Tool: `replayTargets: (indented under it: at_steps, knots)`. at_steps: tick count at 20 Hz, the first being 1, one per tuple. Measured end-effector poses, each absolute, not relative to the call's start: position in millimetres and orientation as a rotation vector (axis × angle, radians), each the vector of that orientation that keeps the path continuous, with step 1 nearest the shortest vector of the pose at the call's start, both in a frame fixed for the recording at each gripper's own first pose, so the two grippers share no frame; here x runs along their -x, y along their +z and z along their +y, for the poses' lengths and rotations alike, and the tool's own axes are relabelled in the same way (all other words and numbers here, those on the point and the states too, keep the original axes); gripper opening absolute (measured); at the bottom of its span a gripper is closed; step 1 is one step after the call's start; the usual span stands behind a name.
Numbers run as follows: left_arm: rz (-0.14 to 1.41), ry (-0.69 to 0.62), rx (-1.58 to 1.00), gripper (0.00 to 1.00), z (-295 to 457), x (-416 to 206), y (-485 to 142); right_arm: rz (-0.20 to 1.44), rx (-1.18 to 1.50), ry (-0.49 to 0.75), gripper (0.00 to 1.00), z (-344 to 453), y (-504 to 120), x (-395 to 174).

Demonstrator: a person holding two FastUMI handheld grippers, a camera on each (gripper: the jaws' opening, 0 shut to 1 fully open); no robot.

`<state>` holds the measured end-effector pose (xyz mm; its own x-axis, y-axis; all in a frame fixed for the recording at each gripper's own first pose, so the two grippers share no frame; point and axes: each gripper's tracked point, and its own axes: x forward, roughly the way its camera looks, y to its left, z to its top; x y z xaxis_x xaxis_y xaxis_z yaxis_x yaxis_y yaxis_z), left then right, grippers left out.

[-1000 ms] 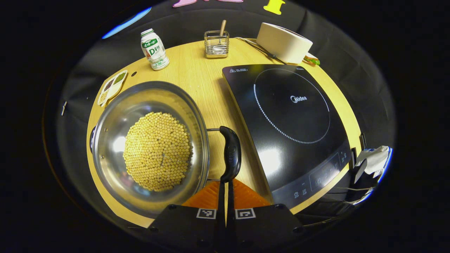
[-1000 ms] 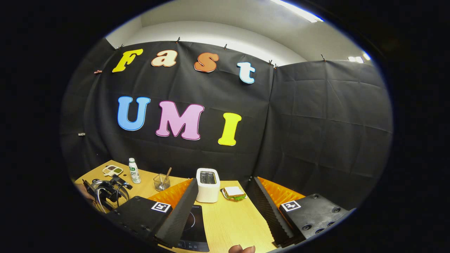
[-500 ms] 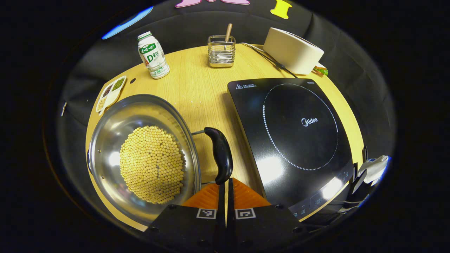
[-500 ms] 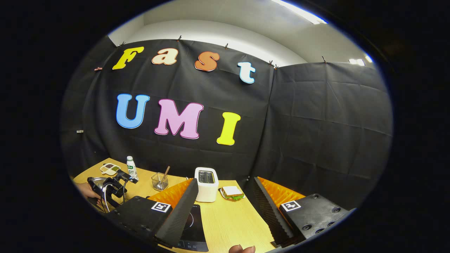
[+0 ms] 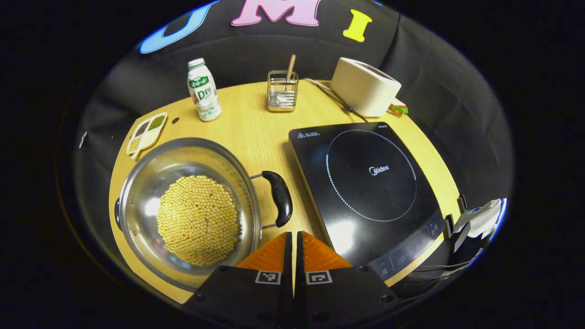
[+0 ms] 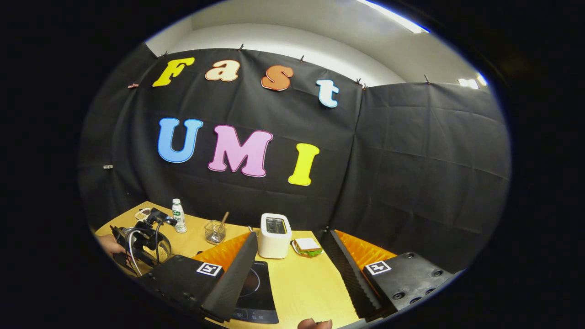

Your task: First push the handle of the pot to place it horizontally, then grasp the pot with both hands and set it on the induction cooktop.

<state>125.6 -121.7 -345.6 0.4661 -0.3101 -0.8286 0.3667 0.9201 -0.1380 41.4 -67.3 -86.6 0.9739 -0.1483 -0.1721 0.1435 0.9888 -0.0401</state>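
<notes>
Hovering closed, left gripper (image 5: 293,237) (empty) near handle (image 5: 279,204).

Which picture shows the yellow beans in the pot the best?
The left gripper view. It looks down into the steel pot, so the heap of beans shows plainly. In the right gripper view the pot sits far off, partly behind the left gripper; its beans are barely visible.
</notes>
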Motion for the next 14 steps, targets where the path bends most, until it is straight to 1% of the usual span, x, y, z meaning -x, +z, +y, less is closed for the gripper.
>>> replayTargets:
  at_steps: [1, 3, 4, 5, 7, 10, 11, 12, 14]
  knots:
    - [0.973, -0.417, -0.051, 0.05, -114.5, -121.8, -337.8, 0.178, 0.024, -0.132, 0.98, -58.1, -87.7, -42.6]
    - [0.915, -0.406, -0.022, 0.08, -94.6, -116.6, -321.6, 0.18, 0.019, -0.099, 0.98, -38.8, -89.6, -46.3]
    - [0.885, -0.4, -0.007, 0.16, -82.9, -115.2, -312.2, 0.182, 0.016, -0.081, 0.98, -28.7, -90.9, -47.6]
    - [0.854, -0.395, 0.003, 0.21, -71.0, -114.1, -303.2, 0.184, 0.011, -0.063, 0.98, -17.6, -92.4, -49.0]
    - [0.808, -0.367, 0.004, 0.52, -41.5, -112.5, -288.8, 0.192, -0.004, -0.026, 0.98, 4.2, -96.1, -52.7]
    - [0.731, -0.266, -0.014, 0.97, 13.0, -117.8, -269.0, 0.204, -0.023, 0.027, 0.98, 33.2, -101.9, -58.1]
    - [0.714, -0.237, -0.006, 0.98, 26.7, -115.6, -264.8, 0.209, -0.025, 0.045, 0.98, 42.8, -104.2, -60.6]
    - [0.706, -0.214, 0.007, 0.96, 40.6, -114.9, -262.0, 0.215, -0.029, 0.064, 0.98, 52.3, -105.9, -61.9]
    - [0.695, -0.179, 0.015, 0.95, 66.3, -110.9, -260.9, 0.229, -0.042, 0.105, 0.98, 73.2, -113.2, -69.2]
